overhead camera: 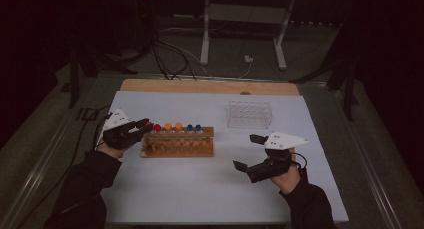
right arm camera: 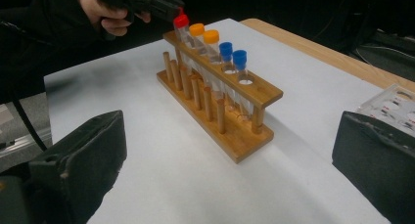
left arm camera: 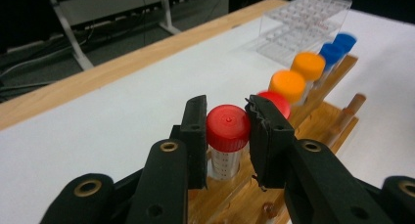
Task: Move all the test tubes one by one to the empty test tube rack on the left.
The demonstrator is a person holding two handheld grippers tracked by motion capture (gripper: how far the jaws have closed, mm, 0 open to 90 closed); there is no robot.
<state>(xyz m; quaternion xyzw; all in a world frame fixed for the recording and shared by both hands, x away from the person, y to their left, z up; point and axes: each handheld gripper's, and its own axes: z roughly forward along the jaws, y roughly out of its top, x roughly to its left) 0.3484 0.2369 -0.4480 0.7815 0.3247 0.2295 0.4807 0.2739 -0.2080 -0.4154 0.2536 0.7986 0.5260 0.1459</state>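
Left gripper: black ribbed jaws closed on the red cap of the end tube, pads touching both sides of the cap.
Tube: clear plastic with printed graduations, upright in the end hole of the rack, on the person's left.
Step in hand: judged to be the pick-up of the red-capped tube; grip made, tube not yet drawn out of its hole.
Next move: likely a straight lift along the tube's axis until its bottom clears the top bar, with no tilt that could bind it or tip the rack.
Rack: pale wood, flat base, drilled top bar, a row of bare pegs along the front.
Other tubes: a second red cap, two orange caps, two blue caps in line behind; smooth round screw caps.
Clear rack: transparent plastic grid, empty, well apart at the far right.
Right gripper: jaws wide, holding nothing, over bare table.
Table: matte white sheet on a wooden top.
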